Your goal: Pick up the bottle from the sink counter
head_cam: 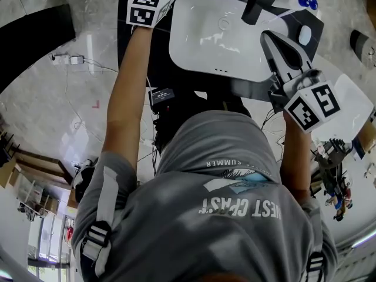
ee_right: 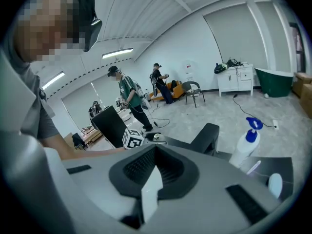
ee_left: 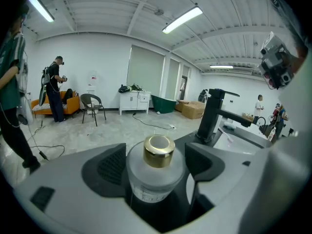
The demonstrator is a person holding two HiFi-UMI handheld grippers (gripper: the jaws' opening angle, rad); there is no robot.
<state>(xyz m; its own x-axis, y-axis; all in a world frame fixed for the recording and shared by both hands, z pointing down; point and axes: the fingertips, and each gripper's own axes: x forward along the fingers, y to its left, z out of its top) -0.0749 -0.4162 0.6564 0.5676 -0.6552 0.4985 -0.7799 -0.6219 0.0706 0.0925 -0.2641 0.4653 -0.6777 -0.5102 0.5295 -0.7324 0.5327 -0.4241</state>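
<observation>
Bottle [ee_left: 157,179] within parted left gripper [ee_left: 156,161]

Grey T-shirt [head_cam: 235,140], print upside down to the camera: small "SUMMER", large "WEST COAST" beside it. Bottle [ee_left: 155,172] label unreadable.

Gap of left tool [ee_left: 155,165]: bottle [ee_left: 156,177] stands between the parted jaws.
Far right: black faucet [ee_left: 213,115] rises at the basin's [head_cam: 205,40] edge.
Basin: open room above.
</observation>
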